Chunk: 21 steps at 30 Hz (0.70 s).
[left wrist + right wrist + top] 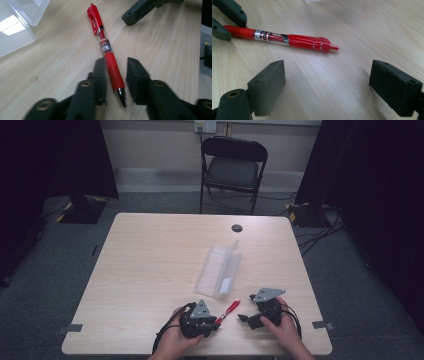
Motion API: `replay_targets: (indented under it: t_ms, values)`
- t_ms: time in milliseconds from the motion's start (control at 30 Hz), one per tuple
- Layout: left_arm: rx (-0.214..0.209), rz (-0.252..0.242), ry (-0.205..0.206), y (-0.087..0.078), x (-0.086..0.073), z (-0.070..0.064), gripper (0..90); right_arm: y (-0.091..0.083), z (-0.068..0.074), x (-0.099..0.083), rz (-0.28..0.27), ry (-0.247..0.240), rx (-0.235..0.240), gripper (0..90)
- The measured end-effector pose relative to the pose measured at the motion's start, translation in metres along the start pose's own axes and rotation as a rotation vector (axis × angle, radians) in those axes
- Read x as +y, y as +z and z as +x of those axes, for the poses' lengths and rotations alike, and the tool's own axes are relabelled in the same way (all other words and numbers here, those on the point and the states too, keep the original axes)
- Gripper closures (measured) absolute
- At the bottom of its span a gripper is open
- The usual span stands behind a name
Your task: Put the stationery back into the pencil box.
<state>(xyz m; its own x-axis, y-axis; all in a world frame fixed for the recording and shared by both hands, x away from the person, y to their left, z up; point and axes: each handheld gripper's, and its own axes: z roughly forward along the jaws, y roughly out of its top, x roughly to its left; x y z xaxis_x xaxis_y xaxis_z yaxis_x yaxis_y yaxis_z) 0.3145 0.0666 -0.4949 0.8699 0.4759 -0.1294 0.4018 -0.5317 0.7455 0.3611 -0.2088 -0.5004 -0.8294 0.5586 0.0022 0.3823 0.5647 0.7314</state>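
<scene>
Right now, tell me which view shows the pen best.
The left gripper view: the pen runs whole, tip between the open jaws. The right gripper view cuts its tip end behind the left gripper; the high view shows it tiny.

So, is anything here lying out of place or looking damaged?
Nothing looks damaged. The clear plastic box lies open on the wooden table, and the red pen lies outside it, between the left gripper jaws.

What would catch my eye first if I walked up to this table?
Probably the red pen, the one bright thing on the pale wooden table, lying near the front edge between the jaws of the left gripper, which are not closed on it. The right gripper stands open just beside it, and a clear plastic box lies open behind them, mid-table.
</scene>
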Motion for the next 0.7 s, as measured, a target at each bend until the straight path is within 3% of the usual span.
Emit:
replay_targets:
  t_ms: [233, 467, 500, 567, 700]
  values:
    - [-0.003, 0.022, -0.026, -0.006, -0.001, 0.008, 80.3, 0.0, 0.0, 0.0, 0.001, -0.001, -0.002, 12.6]
    - [0.029, 0.032, -0.07, -0.018, -0.007, 0.018, 80.1, 0.0, 0.0, 0.0, 0.001, 0.0, -0.002, 12.6]
    - [0.029, 0.019, -0.09, -0.019, -0.008, 0.019, 79.5, 0.0, 0.0, 0.0, 0.001, 0.0, -0.001, 12.6]
    - [0.034, 0.0, -0.109, -0.019, -0.009, 0.021, 69.6, 0.0, 0.0, 0.0, -0.001, -0.001, 0.001, 12.6]
    - [0.037, -0.012, -0.118, -0.014, -0.009, 0.021, 62.6, 0.0, 0.0, 0.0, -0.001, -0.001, 0.001, 12.6]
